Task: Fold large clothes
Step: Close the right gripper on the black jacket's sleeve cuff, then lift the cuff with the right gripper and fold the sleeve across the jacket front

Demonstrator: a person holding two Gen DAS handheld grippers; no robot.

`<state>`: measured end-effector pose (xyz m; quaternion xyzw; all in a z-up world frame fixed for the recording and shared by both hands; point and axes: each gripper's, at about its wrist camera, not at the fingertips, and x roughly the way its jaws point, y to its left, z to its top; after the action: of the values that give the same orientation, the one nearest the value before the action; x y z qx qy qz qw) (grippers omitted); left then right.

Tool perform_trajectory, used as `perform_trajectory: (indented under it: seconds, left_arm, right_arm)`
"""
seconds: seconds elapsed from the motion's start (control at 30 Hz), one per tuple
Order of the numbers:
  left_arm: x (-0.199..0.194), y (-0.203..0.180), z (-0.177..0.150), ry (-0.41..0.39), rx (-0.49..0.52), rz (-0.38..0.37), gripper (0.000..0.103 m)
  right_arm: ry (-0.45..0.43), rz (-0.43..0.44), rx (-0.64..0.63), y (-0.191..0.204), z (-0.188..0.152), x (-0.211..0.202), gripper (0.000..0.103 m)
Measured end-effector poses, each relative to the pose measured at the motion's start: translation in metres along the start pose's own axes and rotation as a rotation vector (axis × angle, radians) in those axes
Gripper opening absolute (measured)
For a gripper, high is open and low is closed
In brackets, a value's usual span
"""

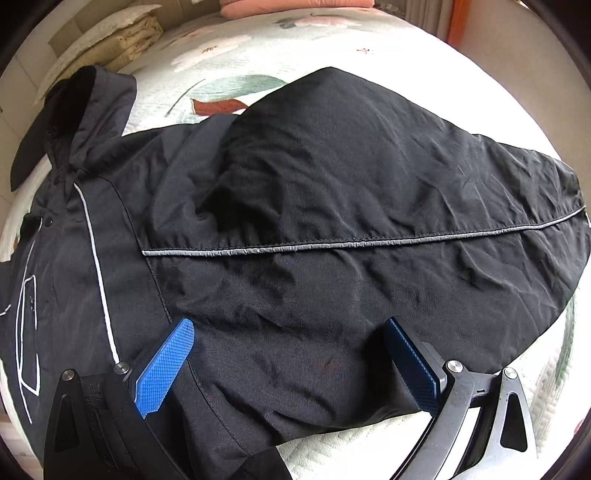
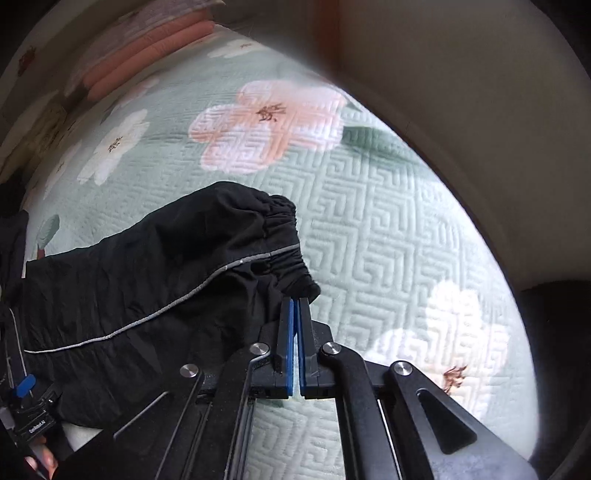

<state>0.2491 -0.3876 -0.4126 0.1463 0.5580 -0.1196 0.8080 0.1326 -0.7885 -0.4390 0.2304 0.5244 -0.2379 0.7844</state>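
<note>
A large black jacket (image 1: 295, 206) with grey piping lies spread on a quilted floral bedspread (image 1: 258, 48). Its sleeve stretches to the right and its collar lies at the far left. My left gripper (image 1: 288, 328) is open, its blue pads (image 1: 166, 365) resting on the jacket near the sleeve's underarm. In the right wrist view the sleeve (image 2: 147, 280) ends in an elastic cuff (image 2: 284, 243). My right gripper (image 2: 296, 302) is shut on the cuff's lower edge. The left gripper also shows at the lower left of the right wrist view (image 2: 22, 387).
Folded pink bedding (image 1: 295, 7) lies at the head of the bed. A cream folded cloth (image 1: 110, 40) sits at the far left. A wall and dark bed edge (image 2: 461, 110) run along the right. Open quilt (image 2: 388, 221) lies right of the cuff.
</note>
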Motion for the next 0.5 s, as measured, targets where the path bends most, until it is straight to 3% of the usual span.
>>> perform_trajectory:
  seconds: [0.07,0.3,0.37,0.5]
  left_arm:
    - [-0.002,0.001,-0.002,0.007,0.008,0.001,0.102]
    - [-0.01,0.004,-0.003,0.006,0.011,0.002,0.102]
    - [-0.011,0.005,-0.002,0.007,0.003,-0.002,0.102]
    - [-0.015,-0.001,-0.002,-0.004,-0.002,-0.005,0.102]
  right_arm:
    - [-0.003,0.007,0.001,0.004,0.002,0.0,0.012]
    - [0.034,0.058,0.053,-0.006,0.011,0.008,0.018]
    - [0.04,0.044,0.069,-0.012,0.011,0.006,0.038]
    - [0.03,0.08,0.099,-0.027,0.006,-0.003,0.055]
